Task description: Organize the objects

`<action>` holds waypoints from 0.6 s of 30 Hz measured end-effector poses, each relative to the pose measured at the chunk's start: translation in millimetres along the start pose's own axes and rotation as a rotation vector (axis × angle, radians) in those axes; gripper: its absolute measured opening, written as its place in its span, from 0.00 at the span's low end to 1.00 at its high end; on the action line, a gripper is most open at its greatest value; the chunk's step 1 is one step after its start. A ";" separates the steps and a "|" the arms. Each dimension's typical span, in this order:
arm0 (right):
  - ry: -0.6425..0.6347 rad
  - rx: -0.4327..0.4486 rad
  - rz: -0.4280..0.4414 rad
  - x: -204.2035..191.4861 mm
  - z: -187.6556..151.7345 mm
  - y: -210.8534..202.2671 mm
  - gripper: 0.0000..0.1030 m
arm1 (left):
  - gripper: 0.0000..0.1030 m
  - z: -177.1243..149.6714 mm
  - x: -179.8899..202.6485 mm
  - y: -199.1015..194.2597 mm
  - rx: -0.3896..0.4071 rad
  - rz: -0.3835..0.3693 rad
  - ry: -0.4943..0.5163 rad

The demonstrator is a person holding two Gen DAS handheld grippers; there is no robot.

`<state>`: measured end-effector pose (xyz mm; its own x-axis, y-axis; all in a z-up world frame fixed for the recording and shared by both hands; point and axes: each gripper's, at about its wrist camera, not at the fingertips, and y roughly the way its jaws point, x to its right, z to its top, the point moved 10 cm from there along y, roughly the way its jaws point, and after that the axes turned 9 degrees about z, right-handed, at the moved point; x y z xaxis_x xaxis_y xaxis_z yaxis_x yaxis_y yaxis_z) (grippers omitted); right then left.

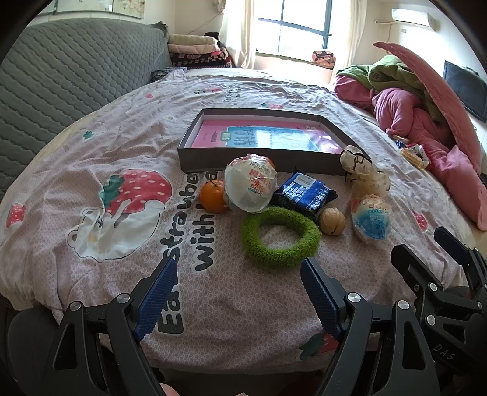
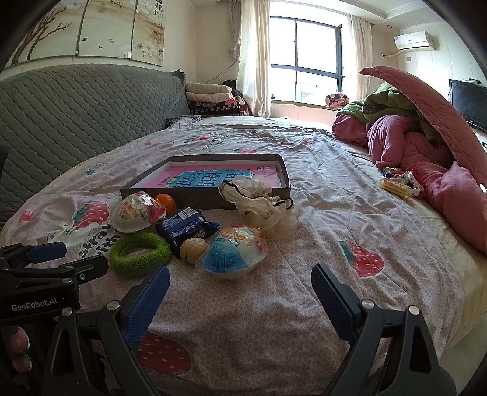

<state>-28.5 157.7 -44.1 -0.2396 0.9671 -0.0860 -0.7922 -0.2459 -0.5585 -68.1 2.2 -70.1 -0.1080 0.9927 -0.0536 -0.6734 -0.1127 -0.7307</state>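
Bedsheet (image 1: pixel 91 137): both tongs wide open, empty; wall painting (image 2: pixel 91 27) only in R view.

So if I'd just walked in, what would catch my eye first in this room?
Probably the cluster of small things on the strawberry-print bedspread: a fuzzy green ring nearest the camera, with an orange, a walnut, a dark blue snack packet and two plastic-wrapped bowls around it. Just behind them lies a shallow grey box holding a pink and blue book. The blue-padded fingers of both grippers stand wide open and empty in the foreground.
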 end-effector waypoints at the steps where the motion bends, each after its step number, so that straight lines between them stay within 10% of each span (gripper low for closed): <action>1: 0.000 0.001 -0.001 0.2 0.1 -0.1 0.92 | 0.81 0.1 -0.9 -1.3 0.000 -0.001 -0.001; 18: 0.000 0.005 -0.006 0.6 0.7 0.9 0.92 | 0.82 2.5 -5.4 -2.2 0.003 -0.014 -0.021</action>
<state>-29.7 158.0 -44.1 -0.2349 0.9685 -0.0826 -0.7963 -0.2405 -0.5550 -67.9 -3.0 -66.5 -0.1139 0.9931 -0.0291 -0.6770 -0.0990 -0.7293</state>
